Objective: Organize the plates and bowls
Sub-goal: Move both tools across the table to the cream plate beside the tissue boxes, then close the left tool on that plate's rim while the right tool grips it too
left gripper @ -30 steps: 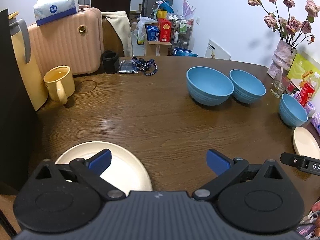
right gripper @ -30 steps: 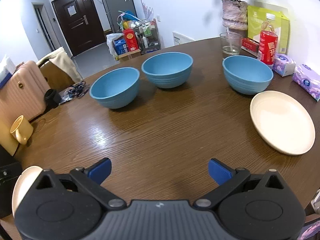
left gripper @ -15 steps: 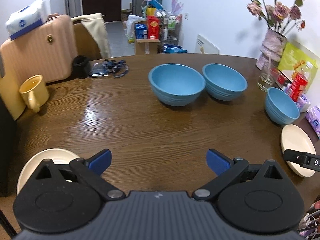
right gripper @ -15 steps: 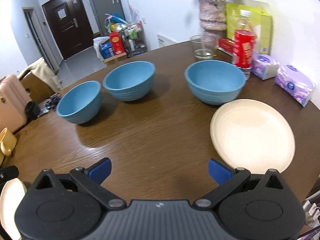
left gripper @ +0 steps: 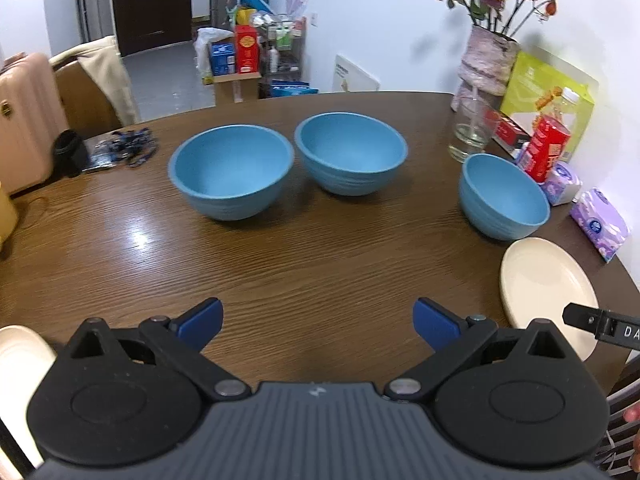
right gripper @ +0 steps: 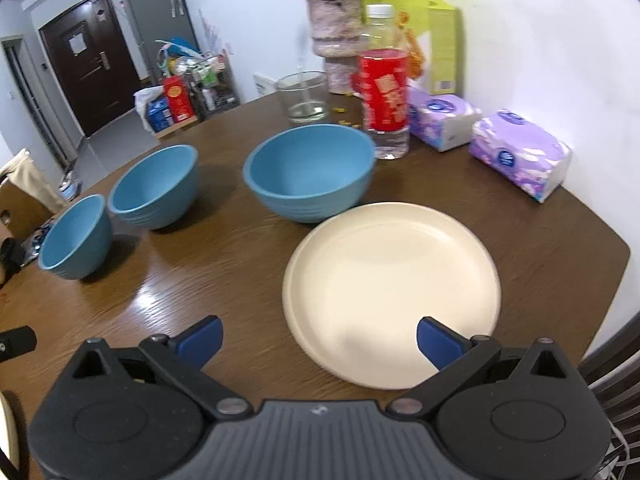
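Plate, cream, rigid and probably slick, lies flat on the worktop; its near rim would be pinched by the wide-spread, empty right tool.

A broad stretch of bare brown wooden tabletop lies open ahead of the left gripper, whose spread blue-tipped fingers hold nothing. Beyond that stretch two round blue bowls stand just beside each other, leaving only a narrow slit between their rims. A wider gap separates them from the third blue bowl on the right. This bowl stands just beside the round cream plate that fills the space in front of the wide-open right gripper. Behind them a clear drinking glass, a red-labelled plastic bottle and two purple tissue packs crowd the far right edge.
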The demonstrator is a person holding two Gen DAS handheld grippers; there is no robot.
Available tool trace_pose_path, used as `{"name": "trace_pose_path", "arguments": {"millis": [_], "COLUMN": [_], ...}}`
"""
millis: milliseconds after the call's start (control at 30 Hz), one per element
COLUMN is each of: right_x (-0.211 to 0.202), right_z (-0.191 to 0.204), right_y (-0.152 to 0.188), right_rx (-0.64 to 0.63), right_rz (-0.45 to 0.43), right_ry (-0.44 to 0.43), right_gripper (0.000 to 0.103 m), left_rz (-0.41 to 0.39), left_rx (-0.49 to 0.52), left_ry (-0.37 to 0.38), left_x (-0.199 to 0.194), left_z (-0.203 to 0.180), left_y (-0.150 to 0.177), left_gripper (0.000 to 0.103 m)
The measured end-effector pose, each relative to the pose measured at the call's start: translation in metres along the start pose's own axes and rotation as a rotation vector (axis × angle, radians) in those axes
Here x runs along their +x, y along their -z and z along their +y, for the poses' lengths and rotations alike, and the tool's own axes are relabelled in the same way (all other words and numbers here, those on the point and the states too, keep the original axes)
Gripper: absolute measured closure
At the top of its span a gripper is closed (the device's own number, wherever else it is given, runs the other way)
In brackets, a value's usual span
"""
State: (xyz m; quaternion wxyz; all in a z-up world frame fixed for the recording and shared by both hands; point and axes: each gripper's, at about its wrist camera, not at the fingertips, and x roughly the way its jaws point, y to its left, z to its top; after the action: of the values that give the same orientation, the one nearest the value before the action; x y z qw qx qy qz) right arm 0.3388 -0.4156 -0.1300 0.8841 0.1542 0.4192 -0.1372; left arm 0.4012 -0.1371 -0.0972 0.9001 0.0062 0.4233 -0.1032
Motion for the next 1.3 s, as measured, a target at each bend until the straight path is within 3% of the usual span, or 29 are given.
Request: {"name": "trace_pose_path", "arguments": {"millis": [433,1100,1300], "right_x": [0.029,0.077,0.088], "right_z": [-0.066,-0.137,-0.148], "right_y": [-0.022,-0.035,-0.034], "right_rx": [0.039,0.107,0.131], "right_rz": [0.024,0.12,0.147], "right_ry": [0.049,0.106,0.083], "right_gripper": [0.0,0.0,0.01], "left_rz": [0.037,0.191,0.238], "left_rx": [0.052,0.141,0.155], "left_ry": [0.072,0.138,0.14], "left_x": [0.052,0.129,0.144], "left_z": [-0.08,-0.166,-0.178], "left_y": [-0.021,-0.031,-0.031], "left_gripper": [0.0,0.0,0.0]}}
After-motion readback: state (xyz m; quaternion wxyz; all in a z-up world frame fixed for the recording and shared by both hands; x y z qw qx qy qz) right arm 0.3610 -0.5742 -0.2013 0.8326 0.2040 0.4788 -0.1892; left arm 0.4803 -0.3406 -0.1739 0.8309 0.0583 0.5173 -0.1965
